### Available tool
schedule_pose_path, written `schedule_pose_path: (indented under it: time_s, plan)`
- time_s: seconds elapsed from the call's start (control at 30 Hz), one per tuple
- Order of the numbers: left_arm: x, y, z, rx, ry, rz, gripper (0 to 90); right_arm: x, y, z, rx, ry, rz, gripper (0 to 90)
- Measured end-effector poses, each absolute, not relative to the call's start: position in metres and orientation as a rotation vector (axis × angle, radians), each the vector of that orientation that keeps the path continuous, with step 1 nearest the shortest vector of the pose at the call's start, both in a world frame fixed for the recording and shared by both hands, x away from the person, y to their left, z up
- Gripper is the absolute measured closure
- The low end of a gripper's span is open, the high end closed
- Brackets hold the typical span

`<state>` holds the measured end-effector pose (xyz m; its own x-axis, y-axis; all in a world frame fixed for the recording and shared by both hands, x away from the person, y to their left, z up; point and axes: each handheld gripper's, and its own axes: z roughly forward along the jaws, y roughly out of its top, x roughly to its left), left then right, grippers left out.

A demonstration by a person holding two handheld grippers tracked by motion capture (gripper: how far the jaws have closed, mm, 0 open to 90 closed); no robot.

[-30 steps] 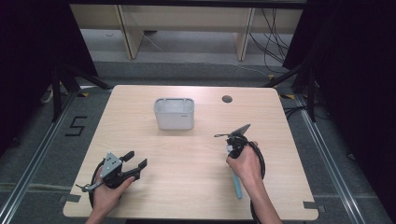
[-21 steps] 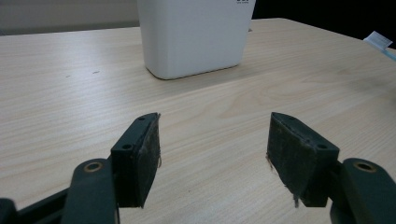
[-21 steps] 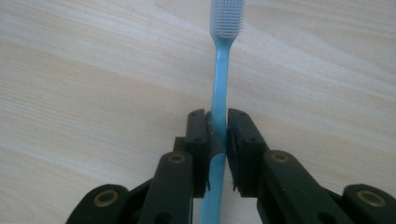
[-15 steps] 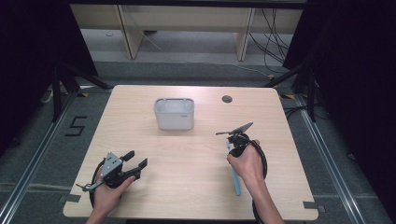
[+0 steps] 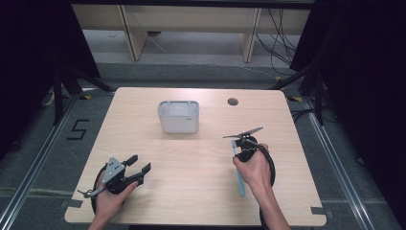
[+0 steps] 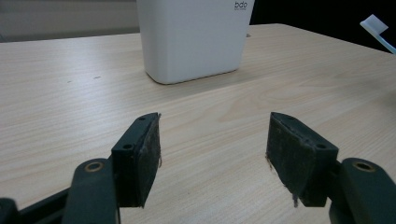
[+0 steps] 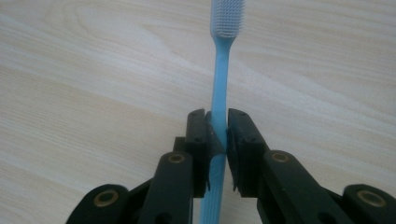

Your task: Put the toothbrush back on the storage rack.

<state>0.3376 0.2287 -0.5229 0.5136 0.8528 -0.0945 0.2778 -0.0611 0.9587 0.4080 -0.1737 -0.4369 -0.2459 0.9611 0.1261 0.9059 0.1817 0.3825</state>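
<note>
The right claw [image 5: 245,143] has drifted slightly toward the desk's [image 5: 191,163] right edge, clenched on the blue toothbrush [image 7: 220,93]. The left claw [image 6: 212,154] waits released near the front-left corner. Lifting it bristles-up, level, toward the white holder [image 5: 178,116] at the back looks wise.

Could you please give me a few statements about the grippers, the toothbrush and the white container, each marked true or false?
1. The right gripper is shut on the blue toothbrush. True.
2. The left gripper holds the white container. False: its jaws stand open with nothing between them, and the container sits apart, farther up the table.
3. The toothbrush's bristled head points away from the right gripper's jaws. True.
4. The toothbrush stands inside the white container. False: it is clamped in the right gripper, off to the container's right.
5. The white container lies tipped on its side. False: it stands upright.
</note>
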Motion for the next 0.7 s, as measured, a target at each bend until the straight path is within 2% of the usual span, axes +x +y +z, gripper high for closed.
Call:
schedule_pose_path:
  time_s: [0.7]
  plan:
    - [0.3374, 0.2277, -0.5236, 1.601, 0.973, 0.622, 34.8, 0.3987, -0.1763, -0.4284, 1.666, 2.228, 0.814, 79.7]
